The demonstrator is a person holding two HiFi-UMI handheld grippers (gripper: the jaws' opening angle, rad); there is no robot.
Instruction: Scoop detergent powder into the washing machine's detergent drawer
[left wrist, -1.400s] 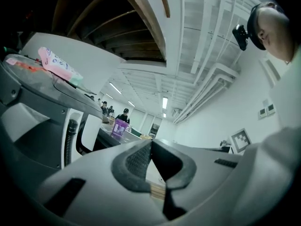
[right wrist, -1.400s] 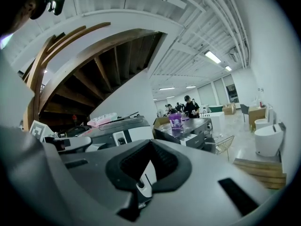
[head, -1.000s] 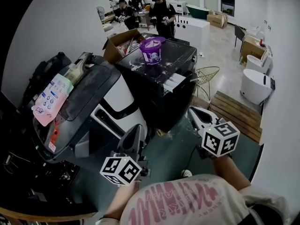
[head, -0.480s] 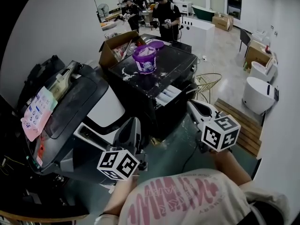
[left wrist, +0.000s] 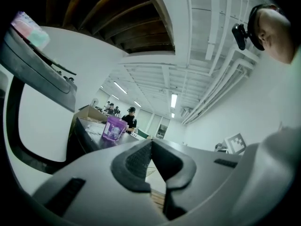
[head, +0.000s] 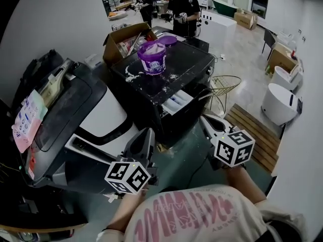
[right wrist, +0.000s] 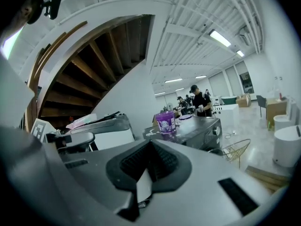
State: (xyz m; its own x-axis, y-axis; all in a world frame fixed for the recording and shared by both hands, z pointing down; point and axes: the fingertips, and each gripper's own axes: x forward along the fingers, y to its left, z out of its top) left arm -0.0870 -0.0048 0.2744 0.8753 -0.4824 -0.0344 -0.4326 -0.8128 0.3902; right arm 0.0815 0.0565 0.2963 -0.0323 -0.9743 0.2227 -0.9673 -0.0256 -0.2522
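Now that both have been carried closer to the black washing machine (head: 187,64), the left gripper (head: 145,135) and right gripper (head: 205,119) hang just short of its front, each with jaws pressed together on nothing. Its detergent drawer (head: 175,103) juts out at the near edge. Farther back on its top stands the open purple detergent tub (head: 152,58), so scooping likely comes next.

Head view, upper centre: purple tub (head: 152,57), label print too small to read, contents not discernible. Centre: drawer (head: 176,103), compartments indistinct. Left edge: pouch (head: 25,120), print illegible. Bottom edge cuts off shirt (head: 197,216).
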